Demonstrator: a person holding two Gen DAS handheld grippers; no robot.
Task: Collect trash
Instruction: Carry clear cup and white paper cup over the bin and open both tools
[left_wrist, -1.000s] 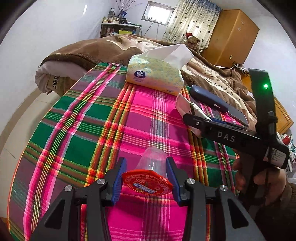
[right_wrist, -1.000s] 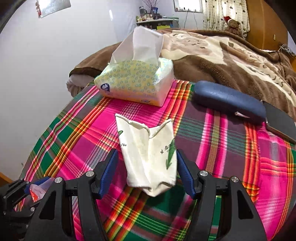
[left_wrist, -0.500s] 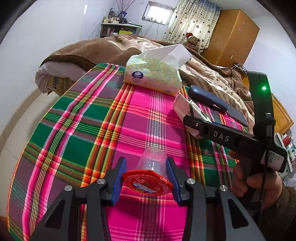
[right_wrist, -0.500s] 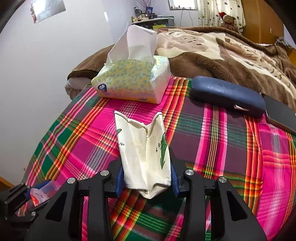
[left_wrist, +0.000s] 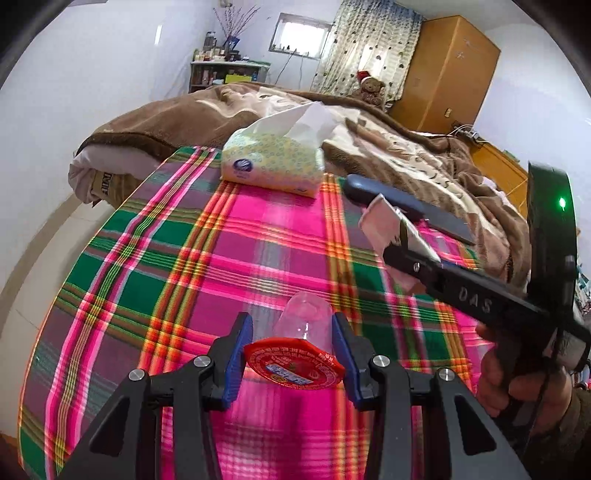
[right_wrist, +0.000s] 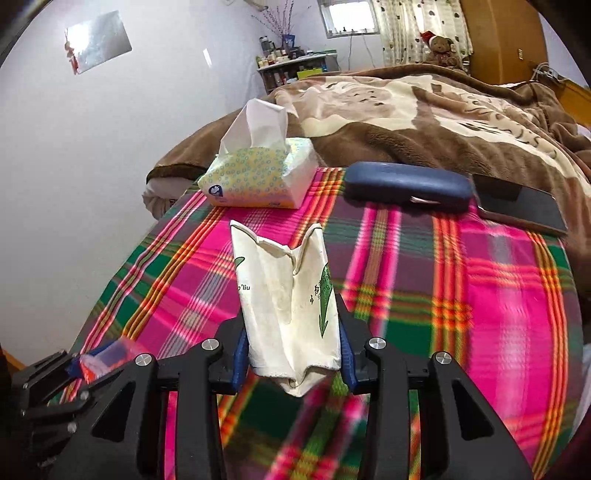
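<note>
A clear plastic cup (left_wrist: 303, 315) with a red foil lid (left_wrist: 293, 363) lies on its side between the blue pads of my left gripper (left_wrist: 293, 328), which is shut on it. A crumpled white paper cup (right_wrist: 284, 280) with green print is pinched by my right gripper (right_wrist: 291, 332), clear of the plaid tablecloth (right_wrist: 498, 295). In the left wrist view the right gripper (left_wrist: 400, 251) reaches in from the right with the paper cup (left_wrist: 382, 223). In the right wrist view the left gripper (right_wrist: 83, 363) and its plastic cup (right_wrist: 110, 354) show at the lower left.
On the far side of the plaid tablecloth (left_wrist: 177, 266) stand a tissue pack (right_wrist: 255, 175), a blue glasses case (right_wrist: 406, 184) and a flat dark slab (right_wrist: 524, 206). A bed with a brown blanket (right_wrist: 424, 122) lies behind. A white wall is on the left.
My right gripper's jaws closed from wide open onto the paper cup and lifted it off the cloth. Both grippers drew back and up a little. The left grip is unchanged.
</note>
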